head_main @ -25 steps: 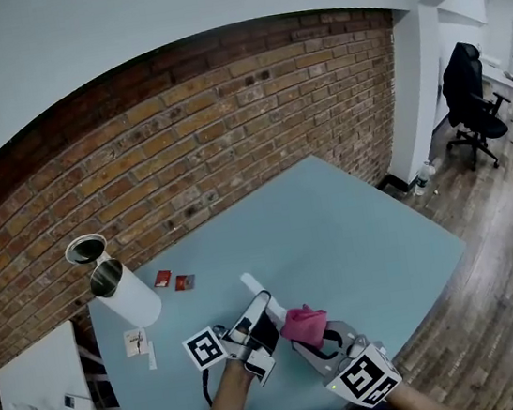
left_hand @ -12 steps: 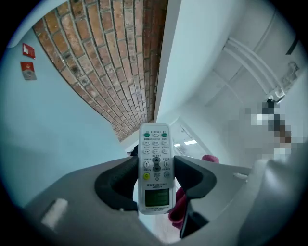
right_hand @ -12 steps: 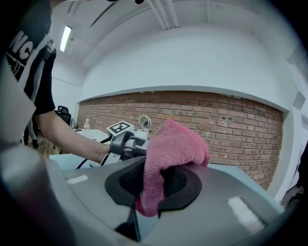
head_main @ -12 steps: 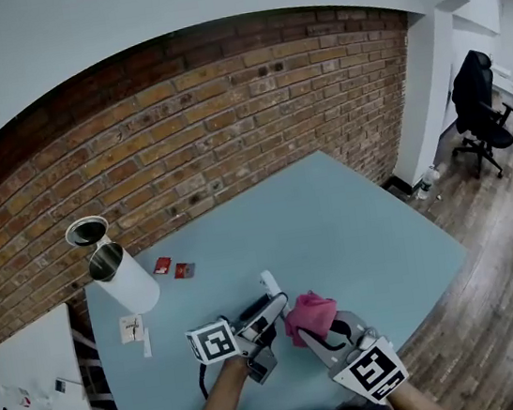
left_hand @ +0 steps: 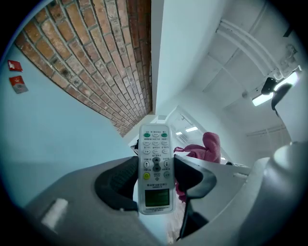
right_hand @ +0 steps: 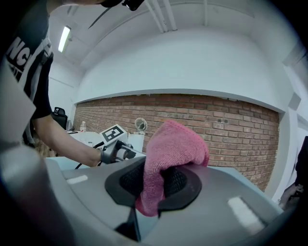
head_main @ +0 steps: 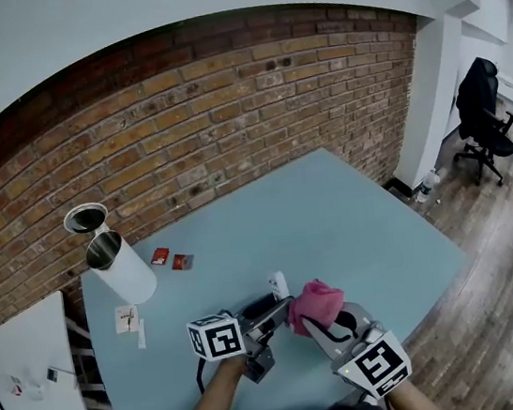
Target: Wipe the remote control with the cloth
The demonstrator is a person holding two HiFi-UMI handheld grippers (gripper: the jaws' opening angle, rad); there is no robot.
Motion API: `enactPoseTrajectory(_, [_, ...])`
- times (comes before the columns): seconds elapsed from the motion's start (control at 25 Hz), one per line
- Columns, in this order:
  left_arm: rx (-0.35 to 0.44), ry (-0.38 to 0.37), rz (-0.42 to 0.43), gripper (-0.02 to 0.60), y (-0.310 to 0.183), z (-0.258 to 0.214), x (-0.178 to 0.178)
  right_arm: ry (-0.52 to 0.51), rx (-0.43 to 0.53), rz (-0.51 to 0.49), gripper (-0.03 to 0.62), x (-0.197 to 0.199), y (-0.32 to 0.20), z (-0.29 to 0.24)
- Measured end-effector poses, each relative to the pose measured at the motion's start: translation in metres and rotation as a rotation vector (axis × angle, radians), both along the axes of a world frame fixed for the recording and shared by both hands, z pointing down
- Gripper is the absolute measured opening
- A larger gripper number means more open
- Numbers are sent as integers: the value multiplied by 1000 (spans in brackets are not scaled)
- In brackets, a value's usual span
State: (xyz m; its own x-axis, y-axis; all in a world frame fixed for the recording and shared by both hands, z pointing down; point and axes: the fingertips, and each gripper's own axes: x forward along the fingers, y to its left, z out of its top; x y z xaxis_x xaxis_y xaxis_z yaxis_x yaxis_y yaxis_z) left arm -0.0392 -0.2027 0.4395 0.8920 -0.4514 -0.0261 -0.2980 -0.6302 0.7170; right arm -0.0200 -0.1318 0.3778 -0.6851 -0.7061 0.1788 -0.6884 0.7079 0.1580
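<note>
Left tool point(left_hand: 155, 169) clamps remote control point(left_hand: 155, 144), right tool point(right_hand: 153, 185) clamps cloth point(right_hand: 175, 144)

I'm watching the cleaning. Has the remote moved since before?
Yes. The remote control has shifted right, farther from the red packets.

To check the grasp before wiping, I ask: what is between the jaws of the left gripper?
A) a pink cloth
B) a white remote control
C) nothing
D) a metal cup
B: the left gripper view shows the left gripper closed on the white remote control, buttons facing the camera; the pink cloth is in the right gripper.
</note>
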Motion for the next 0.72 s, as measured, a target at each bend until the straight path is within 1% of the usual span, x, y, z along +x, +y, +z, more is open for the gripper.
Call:
enactPoseTrajectory(0.32, [36,-78,23,236,7,6,4,-23,11,30,61,10,-6,-10])
enactPoseTrajectory(0.52, [79,-168,43,236,12,12,9,22,-8,66,61,24,-11,-10])
enactPoseTrajectory(0.6, [98,-206,55,236,16,13,12,15,-12,69,61,24,-13,-14])
enactPoseTrajectory(0.72, [136,-266,75,238,22,17,16,-18,17,63,61,23,-14,-17])
